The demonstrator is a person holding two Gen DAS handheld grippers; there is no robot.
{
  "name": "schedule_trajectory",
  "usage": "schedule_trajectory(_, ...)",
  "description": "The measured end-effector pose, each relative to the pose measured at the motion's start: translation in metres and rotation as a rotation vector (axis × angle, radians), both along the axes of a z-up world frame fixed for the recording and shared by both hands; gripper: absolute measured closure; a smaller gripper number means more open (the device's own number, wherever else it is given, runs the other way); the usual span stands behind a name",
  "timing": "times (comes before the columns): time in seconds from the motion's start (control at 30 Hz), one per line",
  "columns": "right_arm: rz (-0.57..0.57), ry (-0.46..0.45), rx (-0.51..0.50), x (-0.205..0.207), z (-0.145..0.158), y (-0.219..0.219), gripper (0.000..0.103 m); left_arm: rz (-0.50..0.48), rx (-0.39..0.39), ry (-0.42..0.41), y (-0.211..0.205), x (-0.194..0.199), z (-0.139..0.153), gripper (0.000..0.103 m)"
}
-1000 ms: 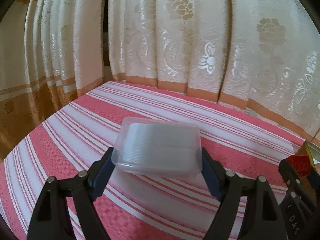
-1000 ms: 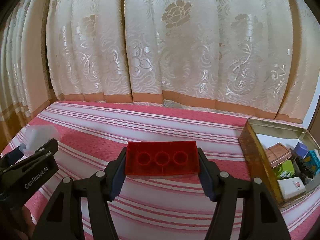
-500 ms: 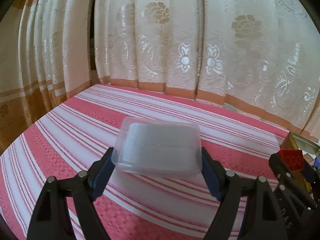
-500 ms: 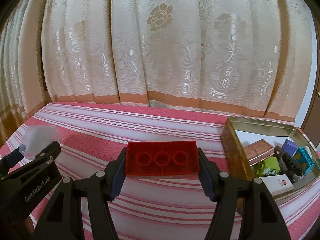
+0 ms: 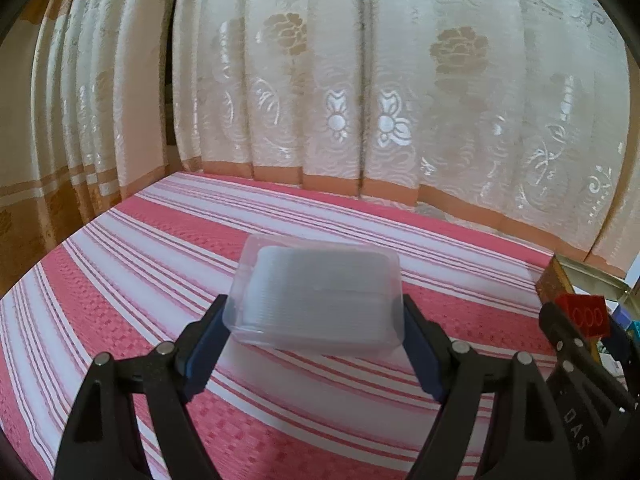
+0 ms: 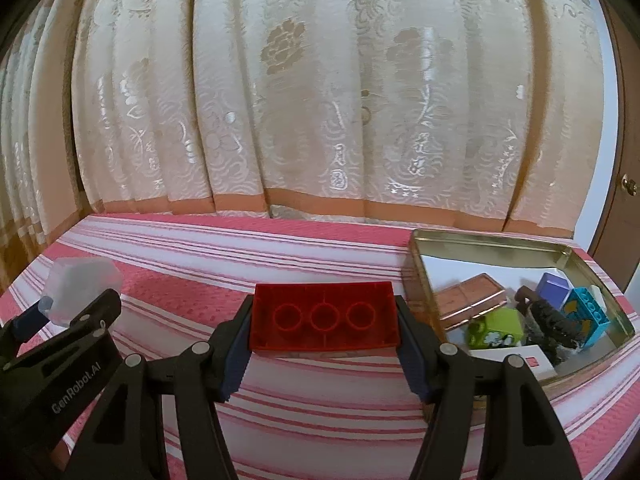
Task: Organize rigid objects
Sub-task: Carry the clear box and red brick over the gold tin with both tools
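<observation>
My left gripper [image 5: 316, 316] is shut on a clear plastic box [image 5: 318, 296] with white contents, held above the red-and-white striped cloth [image 5: 200, 248]. My right gripper [image 6: 324, 320] is shut on a red toy brick [image 6: 324, 316], its underside with three rings facing the camera. In the right wrist view the left gripper [image 6: 60, 316] and its clear box [image 6: 82, 284] show at the far left. In the left wrist view the right gripper's red brick [image 5: 586, 314] shows at the right edge. A gold metal tin [image 6: 492, 242] stands to the right of the brick.
The tin holds several items: a brown flat case [image 6: 470, 298], a green block [image 6: 498, 326], a purple block [image 6: 554, 290], a blue brick [image 6: 592, 316], a white box [image 6: 520, 360]. Patterned cream curtains [image 6: 320, 100] hang behind the surface. A brown door [image 6: 624, 200] is at far right.
Both grippers have moved to the right across the cloth with their loads; the tin now sits closer and more central in the right wrist view. The grips are unchanged.
</observation>
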State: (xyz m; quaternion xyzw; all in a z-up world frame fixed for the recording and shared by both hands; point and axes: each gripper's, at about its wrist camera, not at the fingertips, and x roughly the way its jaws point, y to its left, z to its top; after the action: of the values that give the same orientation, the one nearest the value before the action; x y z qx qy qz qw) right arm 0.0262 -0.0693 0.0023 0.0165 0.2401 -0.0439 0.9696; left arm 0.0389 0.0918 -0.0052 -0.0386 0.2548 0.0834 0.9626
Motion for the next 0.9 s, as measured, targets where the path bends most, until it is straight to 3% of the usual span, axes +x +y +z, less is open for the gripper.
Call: schedule_trajectory(0.9, -0.071, -0.036, 0.033, -0.022, 0.006, -0.071, 0.037, -0.085, 0.021, -0.039, -0.078, -0.012, 0.004, 0.022)
